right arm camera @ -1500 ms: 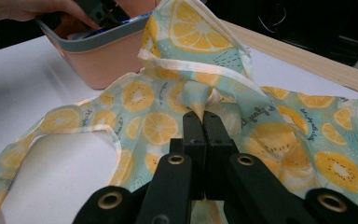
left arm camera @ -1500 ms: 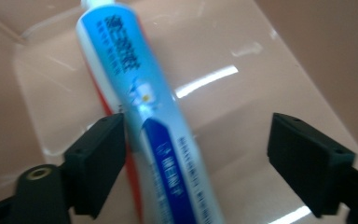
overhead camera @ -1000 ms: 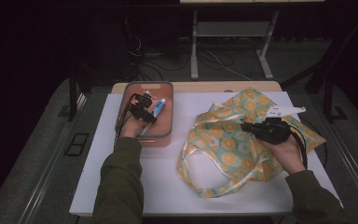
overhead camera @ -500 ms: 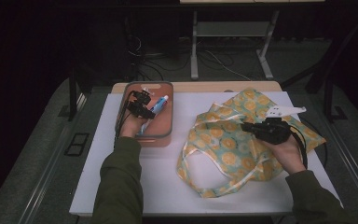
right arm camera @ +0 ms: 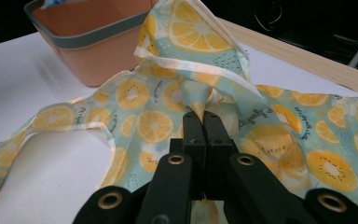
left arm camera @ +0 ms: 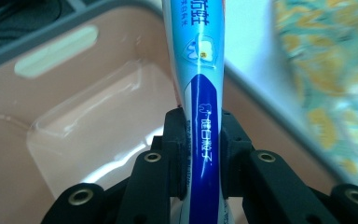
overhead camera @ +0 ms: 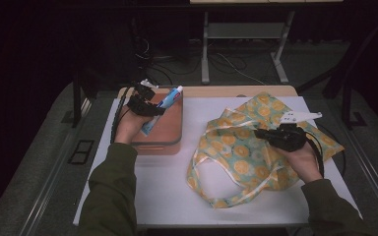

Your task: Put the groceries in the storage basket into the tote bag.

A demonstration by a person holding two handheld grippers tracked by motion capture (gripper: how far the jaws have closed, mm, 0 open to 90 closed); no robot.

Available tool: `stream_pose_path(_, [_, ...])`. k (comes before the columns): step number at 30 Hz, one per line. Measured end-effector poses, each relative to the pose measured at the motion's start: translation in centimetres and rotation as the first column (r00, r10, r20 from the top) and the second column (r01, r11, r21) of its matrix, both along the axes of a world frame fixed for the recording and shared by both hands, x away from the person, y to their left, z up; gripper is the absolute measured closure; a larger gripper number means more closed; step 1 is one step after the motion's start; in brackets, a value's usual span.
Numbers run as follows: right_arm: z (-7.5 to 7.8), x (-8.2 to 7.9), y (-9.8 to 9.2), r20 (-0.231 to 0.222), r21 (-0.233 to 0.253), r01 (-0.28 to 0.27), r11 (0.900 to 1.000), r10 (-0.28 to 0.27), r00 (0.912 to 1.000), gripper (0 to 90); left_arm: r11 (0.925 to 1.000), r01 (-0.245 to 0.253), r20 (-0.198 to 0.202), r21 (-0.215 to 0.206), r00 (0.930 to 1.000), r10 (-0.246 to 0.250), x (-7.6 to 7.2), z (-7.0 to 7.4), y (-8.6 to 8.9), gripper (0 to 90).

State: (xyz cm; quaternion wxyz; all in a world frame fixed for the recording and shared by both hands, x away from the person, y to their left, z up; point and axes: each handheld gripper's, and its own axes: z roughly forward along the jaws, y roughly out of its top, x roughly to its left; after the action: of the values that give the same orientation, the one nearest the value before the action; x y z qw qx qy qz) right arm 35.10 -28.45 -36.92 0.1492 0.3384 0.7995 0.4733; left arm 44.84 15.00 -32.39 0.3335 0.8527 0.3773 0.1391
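A white table (overhead camera: 177,196) stands in a dark room. A pink bin (overhead camera: 163,132) sits on the table's left part. Over the bin, the left gripper (left arm camera: 204,140) is clamped on a blue-and-white toothpaste tube (left arm camera: 200,70), which points away from the person. Right of the bin lies a lemon-print cloth bag (overhead camera: 236,147). The right gripper (right arm camera: 203,123) has its jaws closed, pinching a fold of the bag.

Toothpaste tube (left arm camera: 200,84): white Chinese characters run along its blue band, with larger blue characters toward 12 o'clock, not clearly legible. Lemon-print bag (right arm camera: 279,121): small dark cursive script, too blurred to read.
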Motion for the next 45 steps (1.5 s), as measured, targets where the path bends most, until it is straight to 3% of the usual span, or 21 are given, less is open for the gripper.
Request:
stream_pose_path(3, [0.0,0.0,0.0,0.002,0.000,0.001,1.000,-0.001,1.0000,89.4,0.9982,0.052,0.010,-0.030,0.9986,-0.051,-1.3,1.1,-0.5,75.7])
stream_pose_path(6, [0.0,0.0,-0.1,0.003,0.000,0.003,1.000,-0.003,1.0000,89.4,0.9947,0.098,0.018,-0.030,0.9950,-0.098,-2.8,1.8,-1.4,75.7])
stream_pose_path(11, [0.1,0.0,-0.1,0.003,-0.002,0.008,1.000,-0.008,1.0000,89.4,0.9808,0.190,0.019,-0.042,0.9816,-0.190,-5.4,1.8,-3.2,75.8])
stream_pose_path(16, [0.1,-0.1,-0.1,0.003,-0.002,0.011,1.000,-0.011,0.9999,89.4,0.9607,0.273,0.021,-0.052,0.9621,-0.272,-7.6,0.9,-5.6,75.8])
stream_pose_path(21, [0.2,-0.1,-0.2,0.006,0.002,0.014,1.000,-0.014,0.9999,89.5,0.9358,0.348,0.011,-0.056,0.9374,-0.348,-9.1,-0.5,-8.7,75.9])
stream_pose_path(24, [0.2,-0.1,-0.3,0.010,0.003,0.016,1.000,-0.016,0.9998,89.5,0.9217,0.386,-0.005,-0.038,0.9223,-0.386,-9.6,-1.3,-10.6,75.9])
stream_pose_path(29, [0.3,-0.1,-0.3,0.013,0.006,0.018,1.000,-0.018,0.9998,89.4,0.9067,0.422,-0.026,0.004,0.9064,-0.422,-9.5,-3.0,-13.7,75.9])
stream_pose_path(34, [0.5,-0.2,-0.4,0.017,0.013,0.017,1.000,-0.017,0.9997,89.5,0.9029,0.430,-0.027,0.011,0.9028,-0.429,-8.5,-4.8,-17.0,75.9])
stream_pose_path(40, [0.6,-0.3,-0.6,0.021,0.028,0.018,0.999,-0.018,0.9996,89.5,0.9074,0.420,-0.024,0.010,0.9073,-0.420,-6.6,-6.4,-20.6,75.9])
stream_pose_path(45, [0.8,-0.4,-0.8,0.022,0.038,0.017,0.999,-0.018,0.9996,89.5,0.9126,0.407,-0.019,0.035,0.9132,-0.407,-5.0,-7.8,-23.1,75.9])
